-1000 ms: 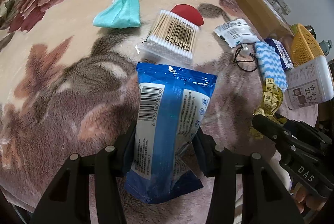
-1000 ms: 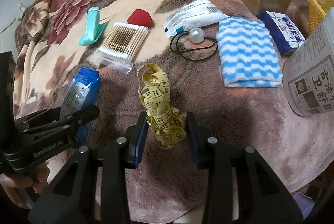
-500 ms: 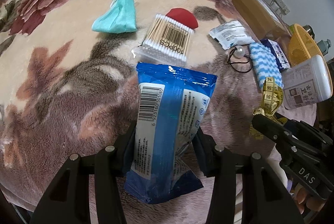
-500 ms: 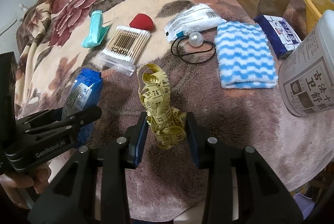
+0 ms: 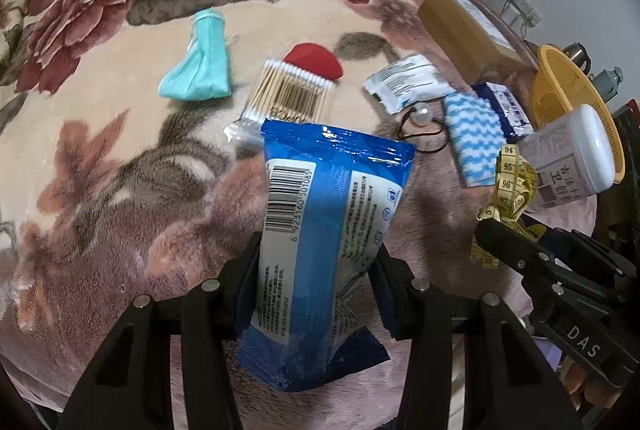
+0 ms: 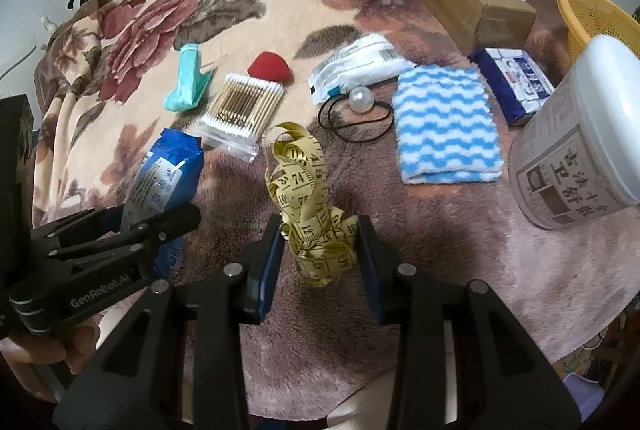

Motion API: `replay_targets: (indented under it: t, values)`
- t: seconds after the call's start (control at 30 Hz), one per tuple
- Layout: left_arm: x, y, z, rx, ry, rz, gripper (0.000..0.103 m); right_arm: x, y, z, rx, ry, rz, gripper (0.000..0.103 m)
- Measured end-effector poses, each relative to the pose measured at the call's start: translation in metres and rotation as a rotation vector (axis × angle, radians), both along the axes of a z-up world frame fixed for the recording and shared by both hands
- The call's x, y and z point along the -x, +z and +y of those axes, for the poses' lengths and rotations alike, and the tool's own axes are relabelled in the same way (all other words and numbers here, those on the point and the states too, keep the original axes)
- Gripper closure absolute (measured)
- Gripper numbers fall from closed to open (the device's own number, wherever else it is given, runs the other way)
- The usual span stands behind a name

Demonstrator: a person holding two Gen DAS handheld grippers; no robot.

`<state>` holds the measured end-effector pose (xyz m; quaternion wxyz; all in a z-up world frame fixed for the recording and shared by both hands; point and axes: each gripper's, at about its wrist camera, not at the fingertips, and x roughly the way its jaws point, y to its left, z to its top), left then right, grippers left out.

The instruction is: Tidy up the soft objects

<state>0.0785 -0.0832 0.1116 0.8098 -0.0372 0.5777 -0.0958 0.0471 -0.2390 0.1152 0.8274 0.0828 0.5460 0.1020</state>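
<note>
My left gripper (image 5: 316, 282) is shut on a blue wipes pack (image 5: 324, 230), held upright above the floral blanket (image 5: 100, 133); the same pack (image 6: 164, 177) shows at the left of the right wrist view. My right gripper (image 6: 320, 250) is shut on a bundled yellow measuring tape (image 6: 308, 201), also lifted off the blanket; the tape (image 5: 508, 189) hangs at the right of the left wrist view. On the blanket lie a teal face mask (image 5: 200, 69), a bag of cotton swabs (image 5: 288, 93), a red sponge (image 5: 316, 59), a white packet (image 6: 356, 67) and a blue-and-white striped cloth (image 6: 444, 125).
A black hair tie with a pearl (image 6: 360, 109) lies beside the cloth. A dark blue tissue pack (image 6: 516, 81), a cardboard box (image 6: 472, 5), a white tub with a printed label (image 6: 580, 153) and a yellow mesh basket (image 6: 600, 17) stand at the right. A person's hand (image 6: 44, 350) holds the left gripper.
Both grippers have risen with their loads, so the blanket and the items on it look smaller and farther off. Both grips are unchanged.
</note>
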Motion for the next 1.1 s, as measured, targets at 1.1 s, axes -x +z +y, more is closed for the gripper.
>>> replay_targets:
  t: [1.1]
  values:
    - [-0.013,0.064,-0.060,-0.001,-0.101,-0.111,0.053,0.001,0.061,-0.048,0.018,-0.056,-0.123,0.066]
